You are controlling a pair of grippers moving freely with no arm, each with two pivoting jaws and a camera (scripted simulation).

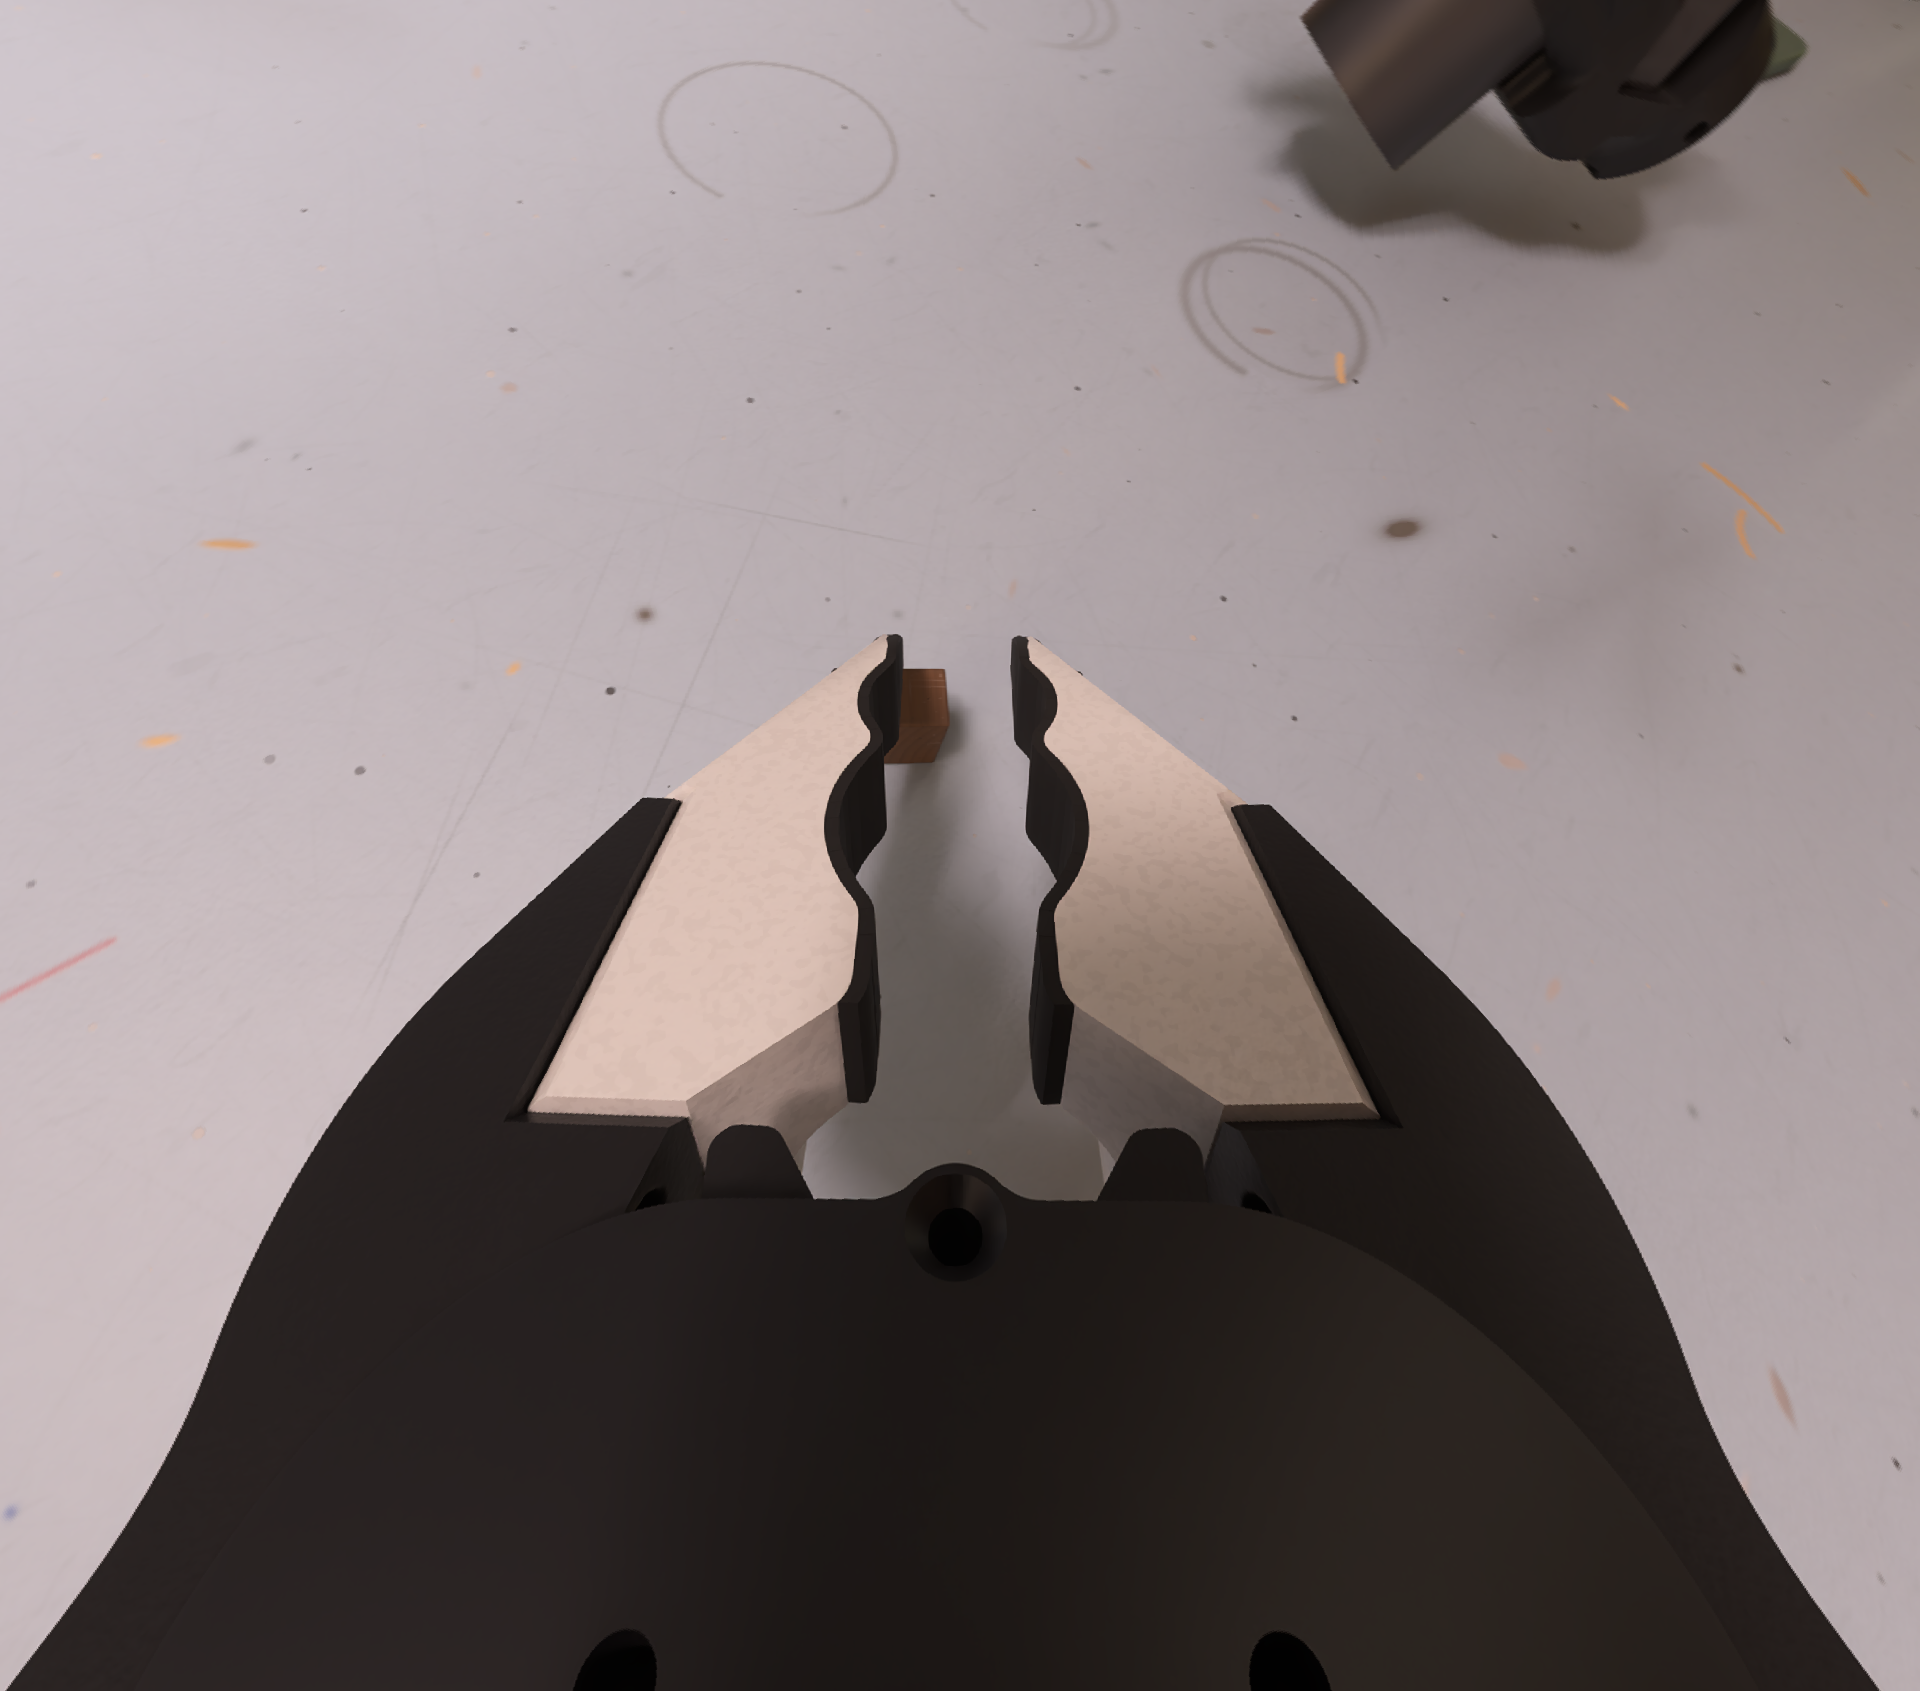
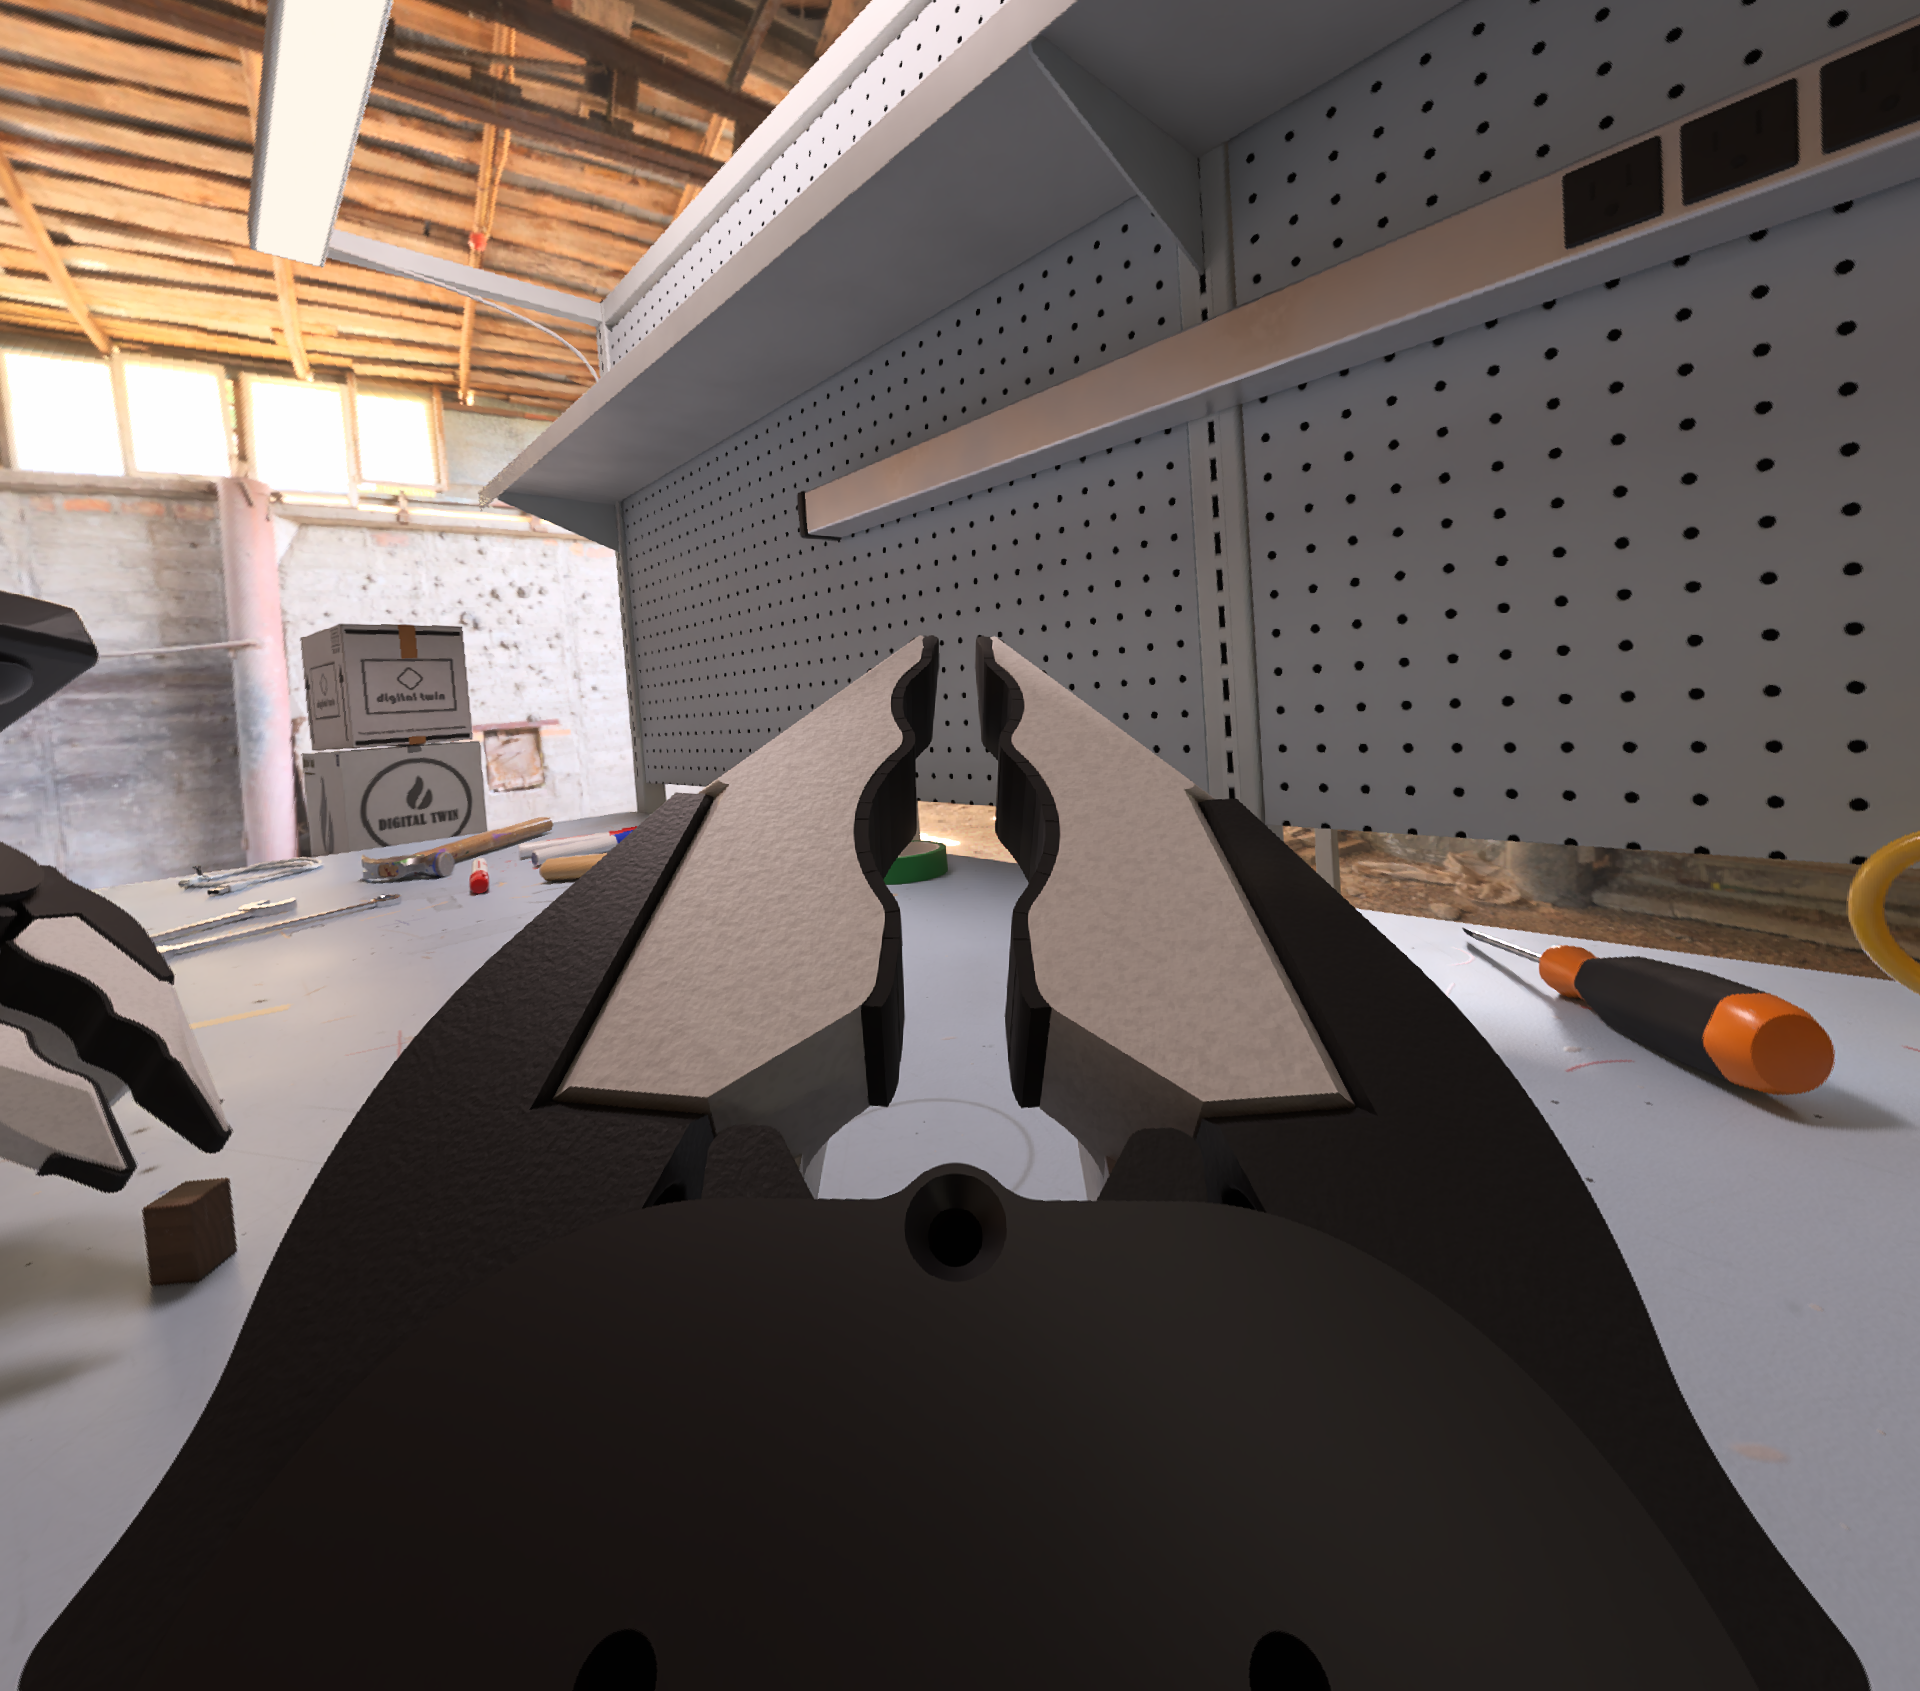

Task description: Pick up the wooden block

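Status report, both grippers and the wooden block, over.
Left gripper open, above the wooden block, not gripping. Block sits on the table, off-centre toward one finger. Right gripper nearly closed, empty, off to the side. Nothing in the way.

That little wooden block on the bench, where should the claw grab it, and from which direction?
Judging by its shape, across two opposite flat side faces of the wooden block, coming down from above. It sits flat and alone on the table, and the left gripper already hovers open over it.
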